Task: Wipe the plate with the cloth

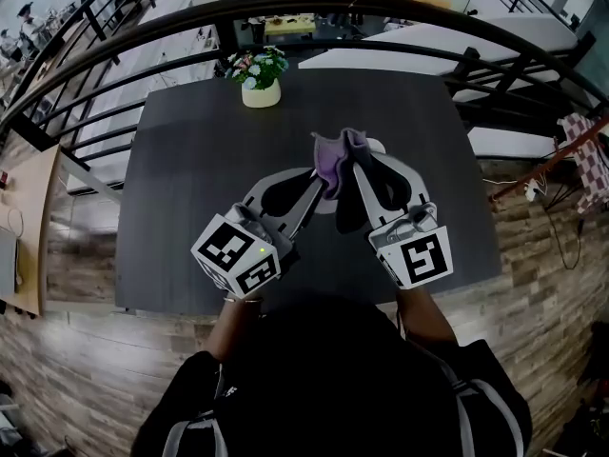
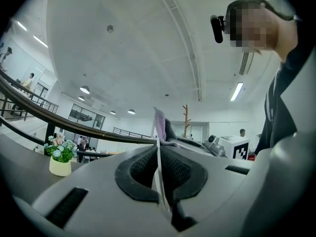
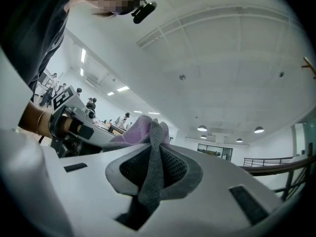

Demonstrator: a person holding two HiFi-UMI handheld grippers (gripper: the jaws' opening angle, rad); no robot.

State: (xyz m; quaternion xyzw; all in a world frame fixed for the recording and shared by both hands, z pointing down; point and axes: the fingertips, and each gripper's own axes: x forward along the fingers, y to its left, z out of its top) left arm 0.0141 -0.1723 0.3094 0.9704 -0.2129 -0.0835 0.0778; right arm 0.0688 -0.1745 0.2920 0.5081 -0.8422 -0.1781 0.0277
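Note:
Over the dark table (image 1: 190,169) both grippers are held up with their tips close together. The left gripper (image 1: 317,181) is shut on a thin white plate (image 2: 160,181), which shows edge-on between its dark pads in the left gripper view (image 2: 159,151). A purple and grey cloth (image 1: 335,158) bunches at the two tips. My right gripper (image 1: 360,157) is shut on this cloth (image 3: 150,174), whose grey fold runs down between the pads and whose purple part sticks out past them. The cloth's top (image 2: 160,124) rises just beyond the plate's edge. In the head view the cloth and jaws hide the plate.
A cream pot of flowers (image 1: 260,76) stands at the table's far edge. A black curved railing (image 1: 285,9) runs behind the table, with a drop to a lower floor beyond. The table's near edge (image 1: 171,303) lies just in front of the person.

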